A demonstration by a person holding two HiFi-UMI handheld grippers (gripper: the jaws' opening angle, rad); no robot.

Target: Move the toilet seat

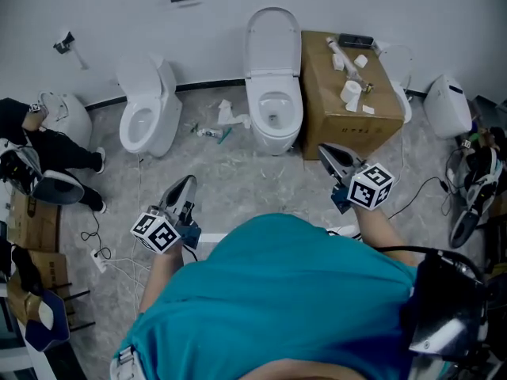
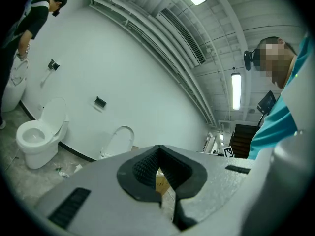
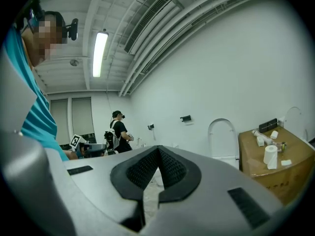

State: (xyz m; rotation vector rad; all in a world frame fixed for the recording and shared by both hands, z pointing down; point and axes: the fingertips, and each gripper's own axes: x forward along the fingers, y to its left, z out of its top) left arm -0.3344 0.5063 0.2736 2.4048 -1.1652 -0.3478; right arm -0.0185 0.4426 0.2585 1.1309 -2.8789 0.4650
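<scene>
Both grippers closed and empty, short of the middle toilet.

I hold my left gripper (image 1: 187, 182) and my right gripper (image 1: 325, 150) out level over the grey floor (image 1: 253, 180), each with its jaws pressed together and nothing between them; both gripper views show the pads meeting at the tip. The toilet seat (image 1: 272, 42) stands raised, leaning back against the white wall (image 1: 119, 6) above the bowl (image 1: 273, 111) of the middle toilet, ahead of the two grippers and apart from both. A cardboard box (image 1: 337, 117) sits just beside that toilet on its right, with a paper roll (image 1: 351, 93) on top. A second toilet (image 1: 146, 109) stands to the left, and another person (image 1: 55, 145) is at the far left edge.
</scene>
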